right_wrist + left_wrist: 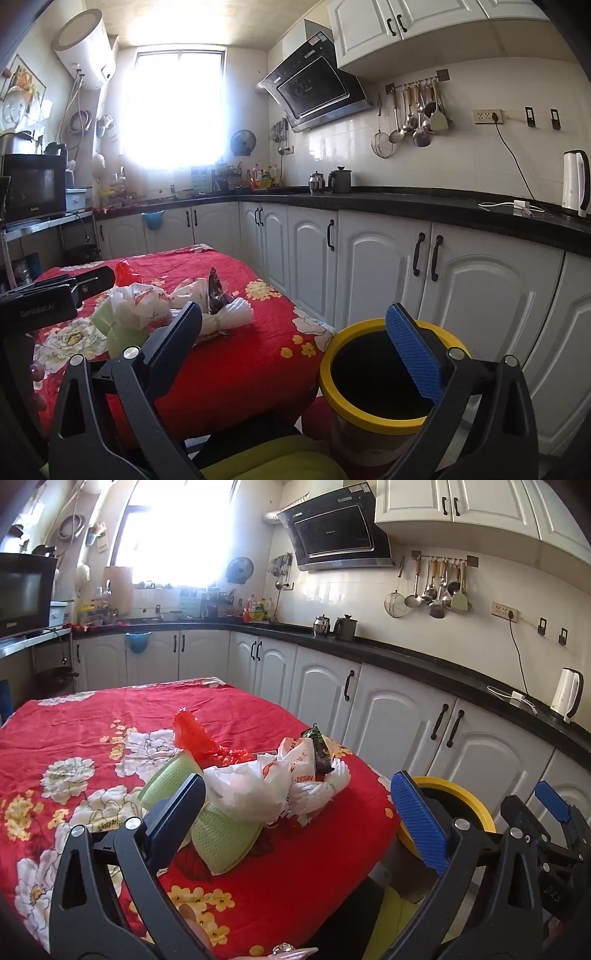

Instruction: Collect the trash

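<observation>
A heap of trash lies on the table with the red flowered cloth (92, 716): white plastic bags (251, 786), a red plastic bag (195, 734), a dark snack wrapper (319, 747), a white foam net (325, 786) and green foam nets (221, 834). The heap shows in the right wrist view too (155, 302). A yellow-rimmed bin (380, 373) stands beside the table's right edge; its rim shows in the left wrist view (461, 794). My left gripper (299, 819) is open just before the heap. My right gripper (295, 343) is open, above the table edge and bin.
White cabinets (369, 258) under a black counter (406, 203) run along the right and back. A kettle (574, 182) stands on the counter. A microwave (33, 186) is at the left. A green seat cushion (266, 461) lies below the grippers.
</observation>
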The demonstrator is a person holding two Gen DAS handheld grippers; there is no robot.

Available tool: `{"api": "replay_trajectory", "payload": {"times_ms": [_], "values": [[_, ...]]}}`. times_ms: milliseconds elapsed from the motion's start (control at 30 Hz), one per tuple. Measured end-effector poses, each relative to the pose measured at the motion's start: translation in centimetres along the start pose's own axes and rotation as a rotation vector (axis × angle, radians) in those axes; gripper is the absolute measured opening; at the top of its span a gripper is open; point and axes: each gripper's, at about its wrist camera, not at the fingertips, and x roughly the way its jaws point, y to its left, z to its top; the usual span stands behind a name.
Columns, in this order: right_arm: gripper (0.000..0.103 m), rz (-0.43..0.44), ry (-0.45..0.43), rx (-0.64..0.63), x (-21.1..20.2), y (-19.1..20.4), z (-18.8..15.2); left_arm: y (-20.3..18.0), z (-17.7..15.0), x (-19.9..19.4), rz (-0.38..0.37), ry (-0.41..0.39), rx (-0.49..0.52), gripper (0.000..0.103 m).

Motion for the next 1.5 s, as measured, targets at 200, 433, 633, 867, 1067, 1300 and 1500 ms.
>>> {"api": "replay_trajectory", "payload": {"times_ms": [200, 433, 633, 867, 1067, 1300, 1500], "values": [[0.097, -0.004, 0.002, 0.001, 0.02, -0.12, 0.14, 0.03, -0.03, 0.02, 0.001, -0.002, 0.004, 0.092], [0.097, -0.004, 0.002, 0.001, 0.08, -0.08, 0.09, -0.75, 0.30, -0.32, 0.001, -0.002, 0.007, 0.092], [0.097, -0.004, 0.002, 0.000, 0.15, -0.02, 0.02, -0.53, 0.09, -0.08, 0.000, 0.001, 0.008, 0.092], [0.097, -0.005, 0.003, 0.001, 0.11, -0.03, 0.07, -0.65, -0.02, -0.33, -0.006, -0.003, 0.011, 0.092], [0.097, -0.005, 0.004, 0.000, 0.11, -0.11, 0.07, -0.84, -0.07, -0.44, -0.006, 0.000, 0.012, 0.092], [0.097, -0.005, 0.002, 0.000, 0.10, -0.13, 0.01, -0.70, -0.06, -0.32, -0.009, 0.006, 0.012, 0.092], [0.097, -0.004, 0.003, 0.001, 0.11, -0.24, 0.15, -0.48, -0.16, -0.22, -0.008, 0.008, 0.010, 0.092]]}}
